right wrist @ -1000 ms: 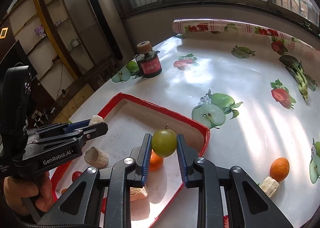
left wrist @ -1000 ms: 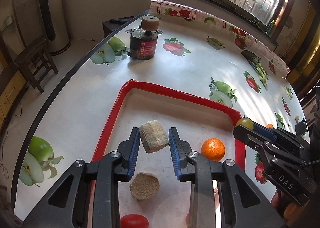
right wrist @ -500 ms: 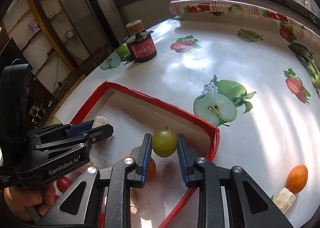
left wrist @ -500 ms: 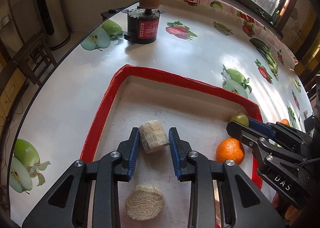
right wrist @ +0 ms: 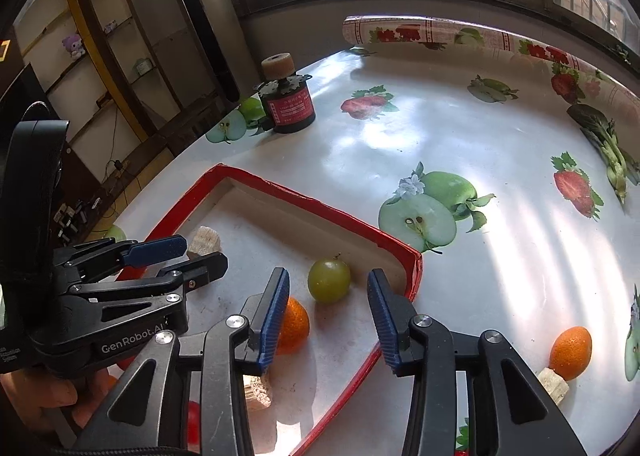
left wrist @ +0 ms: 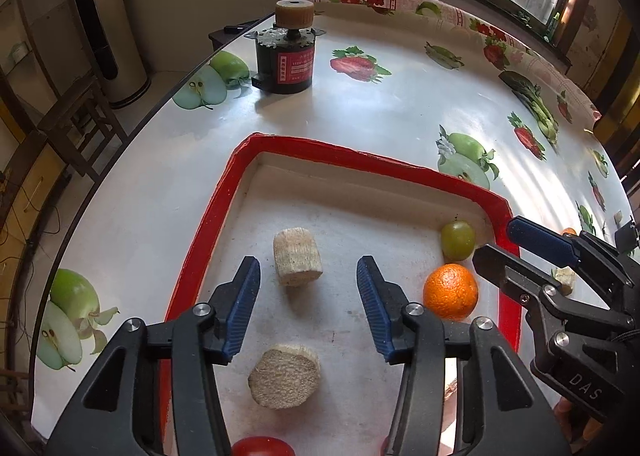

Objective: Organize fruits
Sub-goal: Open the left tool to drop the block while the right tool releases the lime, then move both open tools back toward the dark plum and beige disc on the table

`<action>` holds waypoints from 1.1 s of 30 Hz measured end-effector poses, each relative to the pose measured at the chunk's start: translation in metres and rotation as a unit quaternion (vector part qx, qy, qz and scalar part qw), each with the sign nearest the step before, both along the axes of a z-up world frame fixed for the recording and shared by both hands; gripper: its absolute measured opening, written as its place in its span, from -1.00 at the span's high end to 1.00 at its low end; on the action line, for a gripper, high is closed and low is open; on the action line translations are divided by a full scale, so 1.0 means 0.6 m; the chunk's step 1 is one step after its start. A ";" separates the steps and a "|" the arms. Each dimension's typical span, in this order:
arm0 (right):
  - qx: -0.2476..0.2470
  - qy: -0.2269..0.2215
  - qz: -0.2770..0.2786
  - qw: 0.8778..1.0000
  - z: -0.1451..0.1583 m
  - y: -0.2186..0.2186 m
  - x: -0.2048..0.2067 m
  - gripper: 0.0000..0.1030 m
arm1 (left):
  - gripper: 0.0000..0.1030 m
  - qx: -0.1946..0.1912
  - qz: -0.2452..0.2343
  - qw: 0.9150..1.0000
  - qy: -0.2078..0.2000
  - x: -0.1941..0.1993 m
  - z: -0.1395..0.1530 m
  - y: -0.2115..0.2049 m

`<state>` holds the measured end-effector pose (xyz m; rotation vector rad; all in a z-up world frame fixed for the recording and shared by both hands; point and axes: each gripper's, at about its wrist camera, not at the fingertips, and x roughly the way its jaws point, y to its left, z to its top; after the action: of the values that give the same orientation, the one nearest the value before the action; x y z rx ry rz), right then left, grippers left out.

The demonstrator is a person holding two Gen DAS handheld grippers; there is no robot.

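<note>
In the left wrist view, the left gripper (left wrist: 308, 296) sits at lower centre with its blue-padded jaws opening, the pads clear of the pale fibrous cylinder chunk (left wrist: 297, 257), which lies on the floor of the shallow red-rimmed tray (left wrist: 224, 192) just ahead of the fingertips, between their lines, its long axis running away up the frame. A second, flatter fibrous round (left wrist: 285, 376) lies below it, a bright round orange (left wrist: 450, 291) to the right. In the right wrist view, the right gripper (right wrist: 328, 292) is likewise opening, nothing pinched: the smooth green grape-like fruit (right wrist: 329, 281) rests on the tray floor between the parted pads, near the tray's right corner. Both pieces look released. What remains lies at the lower right of that view, on the fruit-printed tablecloth (right wrist: 500, 256): another orange (right wrist: 570, 347) touching a pale chunk (right wrist: 554, 385), probably easier for the right gripper.
</note>
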<state>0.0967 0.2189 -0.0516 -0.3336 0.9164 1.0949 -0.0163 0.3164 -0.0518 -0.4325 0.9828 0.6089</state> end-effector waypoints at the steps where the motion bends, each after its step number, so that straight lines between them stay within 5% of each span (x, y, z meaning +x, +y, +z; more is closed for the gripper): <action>1: 0.002 -0.004 0.001 1.000 0.006 -0.006 -0.003 0.01 | 0.05 0.000 0.000 1.000 -0.002 -0.002 0.003 -0.002; 15: 0.042 -0.011 -0.013 0.999 0.064 -0.134 -0.035 -0.01 | 0.05 0.026 -0.003 0.999 -0.038 -0.050 0.056 -0.076; 33: 0.037 -0.007 -0.091 0.995 0.061 -0.348 -0.032 -0.10 | -0.05 0.040 -0.044 0.996 -0.062 -0.072 0.087 -0.194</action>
<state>0.0772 0.0099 -0.0151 -0.1923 0.8732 0.9547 -0.0597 0.2002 0.0002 -0.3503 0.8512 0.5345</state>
